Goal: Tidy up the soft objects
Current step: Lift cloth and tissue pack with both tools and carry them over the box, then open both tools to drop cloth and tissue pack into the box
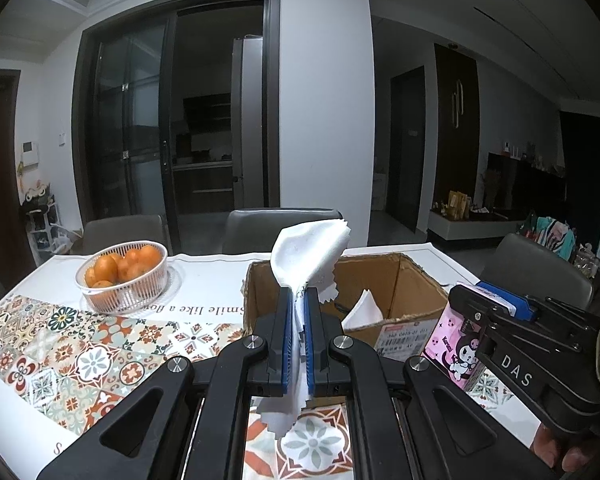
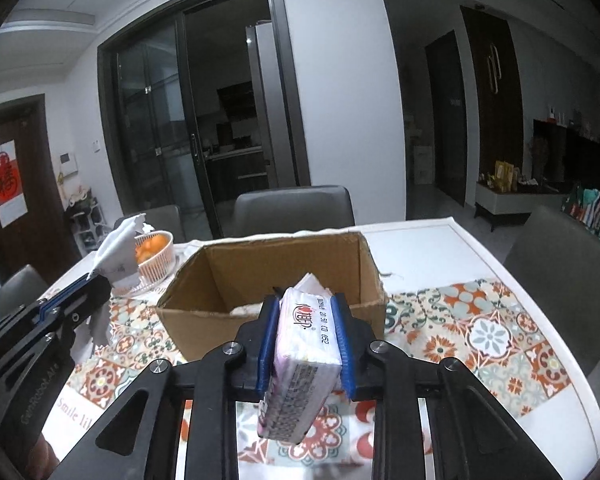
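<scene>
My left gripper [image 1: 299, 300] is shut on a white cloth [image 1: 310, 254] that sticks up above the jaws, just in front of the open cardboard box [image 1: 404, 280]; the cloth also shows in the right wrist view [image 2: 118, 250]. My right gripper [image 2: 306, 308] is shut on a pink tissue pack [image 2: 302, 356], held above the table in front of the box [image 2: 260, 272]. The pack [image 1: 458, 344] shows beside the box's right side in the left wrist view. Something white [image 1: 362, 312] lies inside the box.
A white basket of oranges [image 1: 124, 280] stands at the far left on the patterned tablecloth [image 1: 80, 344]. Grey chairs [image 2: 294, 210] stand behind the table and another [image 2: 564, 264] at its right edge.
</scene>
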{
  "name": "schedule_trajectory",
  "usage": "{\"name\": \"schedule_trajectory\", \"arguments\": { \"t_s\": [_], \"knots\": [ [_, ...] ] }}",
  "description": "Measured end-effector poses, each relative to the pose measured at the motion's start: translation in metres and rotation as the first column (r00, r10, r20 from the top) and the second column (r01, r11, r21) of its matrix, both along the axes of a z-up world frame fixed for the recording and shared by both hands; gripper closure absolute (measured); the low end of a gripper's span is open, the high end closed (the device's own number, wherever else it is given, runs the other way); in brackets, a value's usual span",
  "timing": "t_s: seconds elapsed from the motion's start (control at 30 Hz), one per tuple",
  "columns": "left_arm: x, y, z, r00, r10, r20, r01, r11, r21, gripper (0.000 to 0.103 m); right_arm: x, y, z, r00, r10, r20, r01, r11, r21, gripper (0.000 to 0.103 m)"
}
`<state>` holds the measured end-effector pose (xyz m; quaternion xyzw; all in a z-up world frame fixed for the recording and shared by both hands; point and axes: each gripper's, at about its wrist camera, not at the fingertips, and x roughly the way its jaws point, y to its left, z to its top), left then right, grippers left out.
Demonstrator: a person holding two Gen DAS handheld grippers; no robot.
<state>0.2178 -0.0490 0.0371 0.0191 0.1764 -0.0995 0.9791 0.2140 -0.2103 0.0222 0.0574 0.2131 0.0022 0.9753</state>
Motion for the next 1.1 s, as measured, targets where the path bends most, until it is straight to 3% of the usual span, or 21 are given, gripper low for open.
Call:
{"name": "schedule_trajectory", "arguments": {
  "t_s": [0.7, 1.1],
  "knots": [
    [0.059, -0.008, -0.001, 1.0, -0.016, 0.007, 0.016, 1.0, 0.025, 0.096, 0.058, -0.001, 0.027, 0.996, 0.011, 0.084, -0.009, 1.0, -0.02, 0.076],
    [0.098, -0.011, -0.029, 0.996, -0.024, -0.084, 0.027, 0.999, 0.032, 0.096, 0.094, 0.004, 0.005, 0.999, 0.042, 0.034, -0.042, 0.999, -0.01, 0.076]
  ]
}}
